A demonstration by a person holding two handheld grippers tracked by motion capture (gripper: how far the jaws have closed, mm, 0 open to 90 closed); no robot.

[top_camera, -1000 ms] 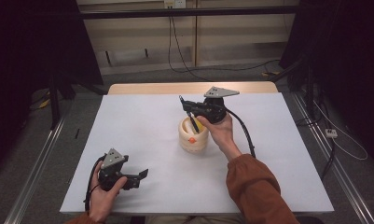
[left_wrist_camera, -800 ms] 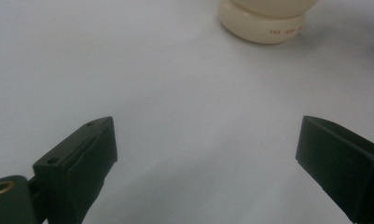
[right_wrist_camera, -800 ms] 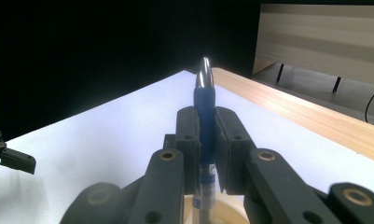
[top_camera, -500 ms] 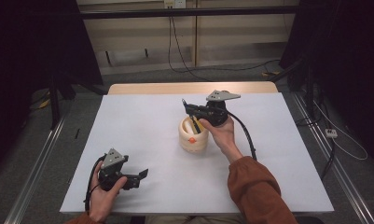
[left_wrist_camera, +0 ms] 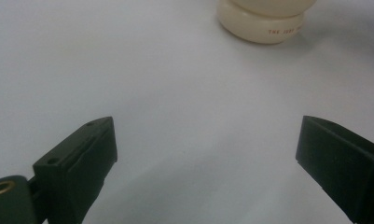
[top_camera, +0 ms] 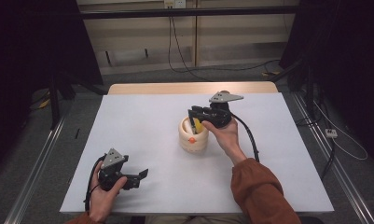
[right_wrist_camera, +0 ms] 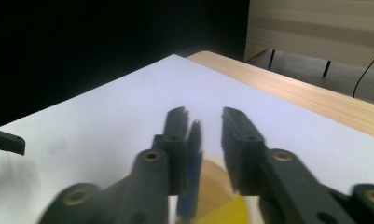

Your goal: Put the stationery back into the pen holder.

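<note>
1. Dark curtains and a cabled grey floor surround one white-covered table (top_camera: pixel 142 126) with a bare wooden strip at its far edge.
2. One cream ribbed round plastic holder (top_camera: pixel 193 136) stands near the middle of the table; its base with small orange lettering shows in the left gripper view (left_wrist_camera: pixel 261 28).
3. Two things sit in the holder: a yellow piece (top_camera: pixel 198 126) and a thin dark blue flat piece (right_wrist_camera: pixel 190 177).
4. The right hand-held gripper (top_camera: pixel 197 114) hovers just over the holder's mouth. Its jaws have just been opening; the blue piece lies against one jaw, a clear gap to the other, so nothing is pinched.
5. The left hand-held gripper (top_camera: pixel 139 177) rests at the near left of the table, well apart from the holder, jaws wide open and empty.
6. Count: two hand-held grippers, one holder, two pieces inside that I can make out.
7. Risk, as I judge it: the blue piece leaning on the jaw could be dragged up or tipped out when the gripper lifts away.
8. A sideways nudge from the jaws could also tip or slide the light holder, since the left gripper is not steadying it.
</note>
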